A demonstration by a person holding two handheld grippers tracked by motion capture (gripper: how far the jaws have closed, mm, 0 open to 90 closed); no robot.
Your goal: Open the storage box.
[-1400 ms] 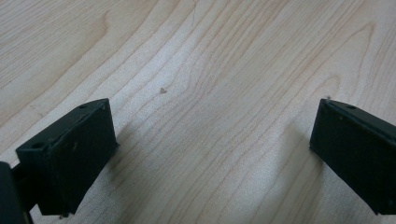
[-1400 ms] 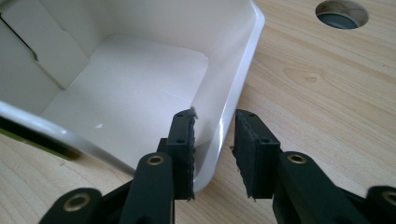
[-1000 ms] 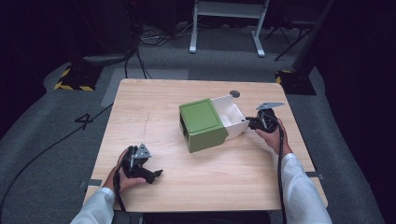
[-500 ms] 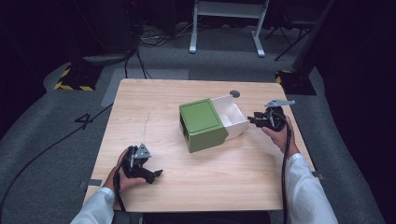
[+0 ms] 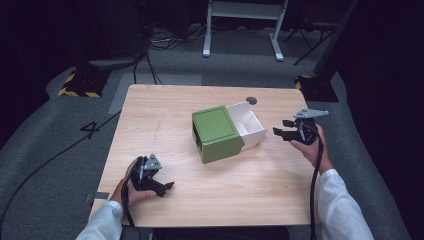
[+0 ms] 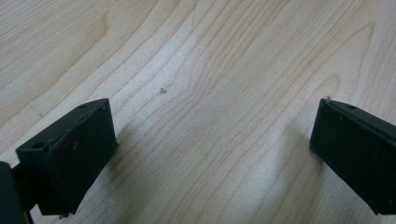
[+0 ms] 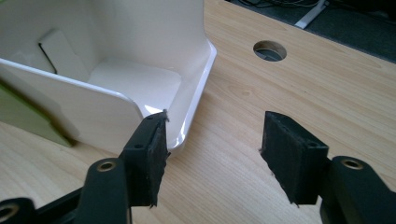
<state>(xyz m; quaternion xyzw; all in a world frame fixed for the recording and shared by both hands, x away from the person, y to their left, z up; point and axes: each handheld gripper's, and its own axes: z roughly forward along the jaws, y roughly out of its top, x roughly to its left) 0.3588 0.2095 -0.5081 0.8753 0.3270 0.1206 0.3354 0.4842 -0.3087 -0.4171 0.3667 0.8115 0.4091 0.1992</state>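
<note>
White drawer tray (image 5: 249,126) sits near surface (image 5: 165,125) centre, slid partway out of green box sleeve (image 5: 216,133), sticking out toward 2 o'clock in the high view. Long axis of sleeve plus tray runs roughly 8 to 2 o'clock. Tray interior looks empty in the right gripper view, with a small flap on its far wall.

Right claw (image 5: 283,133) is just beside the tray's exposed end, at about 3 o'clock of it, apart, not touching. Its jaws have just been opening; nothing is between them, so it is released. In the right gripper view one jaw stands in front of the tray's rounded corner (image 7: 196,93), with a gap between jaw and rim.

Left claw (image 5: 165,187) rests on the surface at about 7 o'clock of the box, well apart, jaws spread wide over bare wood, released.

Right hand (image 5: 310,147) is much the nearer one. Judged: any further push or pull on the tray goes along that 8–2 axis, from the right side. Cable hole (image 5: 251,100) lies at 12 o'clock of the tray, near.
</note>
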